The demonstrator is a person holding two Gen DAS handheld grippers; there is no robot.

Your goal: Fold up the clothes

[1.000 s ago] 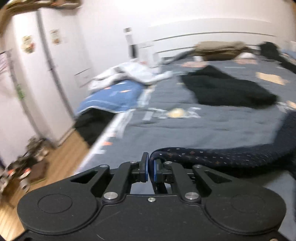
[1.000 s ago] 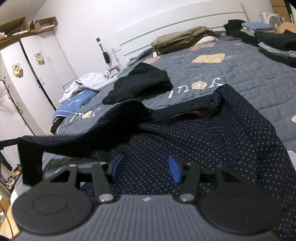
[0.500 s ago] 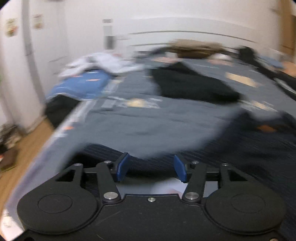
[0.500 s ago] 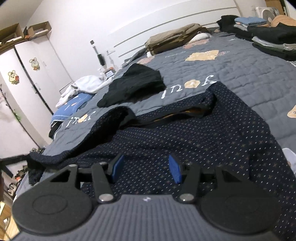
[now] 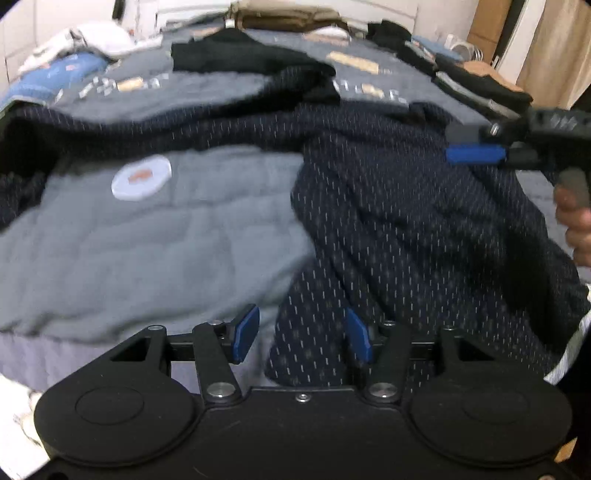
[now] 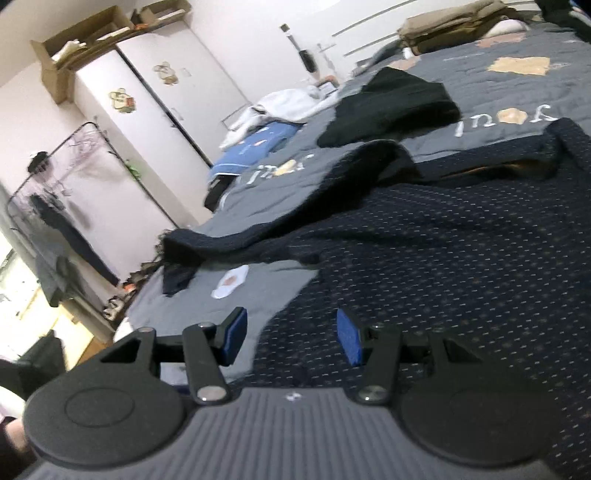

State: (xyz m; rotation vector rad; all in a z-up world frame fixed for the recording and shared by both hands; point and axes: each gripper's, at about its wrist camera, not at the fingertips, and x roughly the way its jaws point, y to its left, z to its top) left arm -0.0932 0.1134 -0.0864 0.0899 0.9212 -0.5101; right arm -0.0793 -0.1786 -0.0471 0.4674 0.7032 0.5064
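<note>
**Dotted navy garment spread on the bed, both grippers empty**

A grey quilted bedspread (image 5: 155, 236) with pale appliqué patches and lettering covers the whole bed and carries everything else. Spread across its near right half lies the task's thing, a dark navy garment with a fine pale dot pattern (image 5: 424, 221); one long sleeve (image 5: 155, 129) stretches away to the left edge of the bed, where its end droops over. The cloth is rumpled, with raised folds near the collar.

Farther up the bed lie a plain black garment (image 6: 391, 107), a blue printed cloth (image 6: 255, 147) under a heap of white fabric (image 6: 284, 105), and folded tan bedding (image 6: 454, 26) by the headboard. A cardboard box (image 6: 66, 66) on the white wardrobe (image 6: 147, 129) holds papers.

The left gripper (image 5: 301, 338) hangs over the garment's near hem, its blue pads parted about halfway, having just opened, and nothing gripped. The right gripper (image 6: 290, 338), held by a hand (image 5: 576, 225), likewise stands half open and empty above the cloth.
</note>
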